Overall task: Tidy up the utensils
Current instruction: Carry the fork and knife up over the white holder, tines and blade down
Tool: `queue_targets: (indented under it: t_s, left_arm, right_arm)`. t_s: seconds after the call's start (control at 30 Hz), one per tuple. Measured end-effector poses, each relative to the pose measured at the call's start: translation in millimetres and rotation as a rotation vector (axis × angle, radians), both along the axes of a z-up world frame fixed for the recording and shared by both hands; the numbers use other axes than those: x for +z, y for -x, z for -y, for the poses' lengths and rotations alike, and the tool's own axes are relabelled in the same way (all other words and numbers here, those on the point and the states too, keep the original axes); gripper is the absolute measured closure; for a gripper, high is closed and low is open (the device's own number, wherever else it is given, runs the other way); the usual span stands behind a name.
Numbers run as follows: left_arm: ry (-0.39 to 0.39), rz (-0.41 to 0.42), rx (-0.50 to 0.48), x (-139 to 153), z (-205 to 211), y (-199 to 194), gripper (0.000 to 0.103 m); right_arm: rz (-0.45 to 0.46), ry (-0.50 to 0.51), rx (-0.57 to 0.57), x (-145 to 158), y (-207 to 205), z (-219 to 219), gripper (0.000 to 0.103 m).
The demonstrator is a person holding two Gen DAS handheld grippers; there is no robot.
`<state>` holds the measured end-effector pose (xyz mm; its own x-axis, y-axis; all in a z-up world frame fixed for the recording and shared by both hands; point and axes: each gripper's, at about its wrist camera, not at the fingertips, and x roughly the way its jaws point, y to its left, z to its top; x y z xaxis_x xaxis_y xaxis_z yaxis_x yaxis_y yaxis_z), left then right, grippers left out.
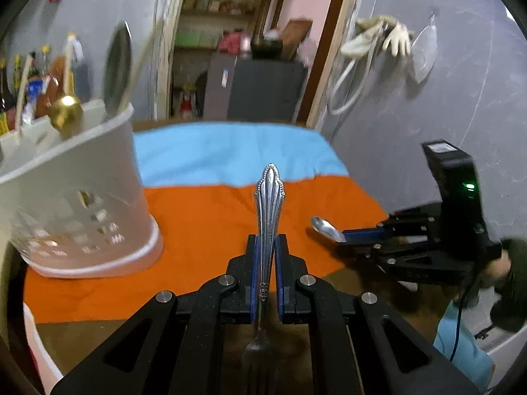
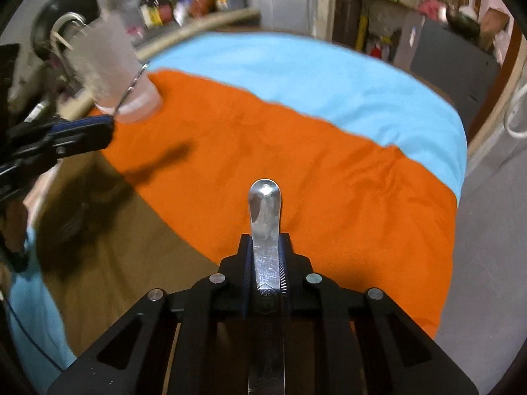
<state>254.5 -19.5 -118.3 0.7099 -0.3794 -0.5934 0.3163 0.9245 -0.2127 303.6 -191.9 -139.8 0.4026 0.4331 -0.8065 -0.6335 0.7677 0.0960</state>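
My left gripper [image 1: 266, 247] is shut on a silver fork [image 1: 268, 204]; its ornate handle points forward and the tines hang back toward the camera. My right gripper [image 2: 266, 247] is shut on a plain flat steel utensil handle [image 2: 265, 210]; its working end is hidden. A white perforated utensil holder [image 1: 82, 197] stands on the orange cloth at the left, holding a large spoon [image 1: 117, 65], a gold spoon [image 1: 67, 108] and other utensils. In the left wrist view the right gripper [image 1: 342, 235] is at the right with its utensil tip sticking out. In the right wrist view the left gripper [image 2: 108, 121] is near the holder [image 2: 112, 65].
An orange and light-blue cloth [image 2: 296, 151] covers the round brown table [image 2: 131, 247]. Bottles [image 1: 19, 79] stand behind the holder. A grey wall [image 1: 444, 98] with hanging gloves [image 1: 378, 38] is at the right. A dark cabinet [image 1: 263, 89] stands beyond the table.
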Motion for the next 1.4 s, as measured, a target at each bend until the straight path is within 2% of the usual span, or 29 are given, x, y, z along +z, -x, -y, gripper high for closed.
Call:
queue_targets:
  t_s: [0.07, 0.2, 0.57, 0.8, 1.13, 1.4]
  left_arm:
    - [0.009, 0.045, 0.012, 6, -4, 7, 0.097]
    - [0.033, 0.122, 0.035, 16, -11, 19, 0.097]
    - [0.048, 0.242, 0.079, 39, -28, 37, 0.097]
    - [0.050, 0.295, 0.103, 63, -45, 46, 0.097]
    - [0.036, 0.335, 0.168, 107, -80, 63, 0.097]
    - [0.029, 0.380, 0.262, 141, -124, 55, 0.097]
  right_arm:
    - [0.077, -0.096, -0.039, 14, 15, 3, 0.090]
    - [0.176, -0.260, -0.104, 29, 35, 4, 0.090]
    - [0.398, -0.441, -0.103, 76, 50, -28, 0.090]
    - [0.467, -0.533, -0.097, 102, 52, -44, 0.090]
    - [0.508, -0.740, -0.097, 141, 40, -67, 0.089]
    - [0.608, -0.777, -0.095, 165, 31, -108, 0.089]
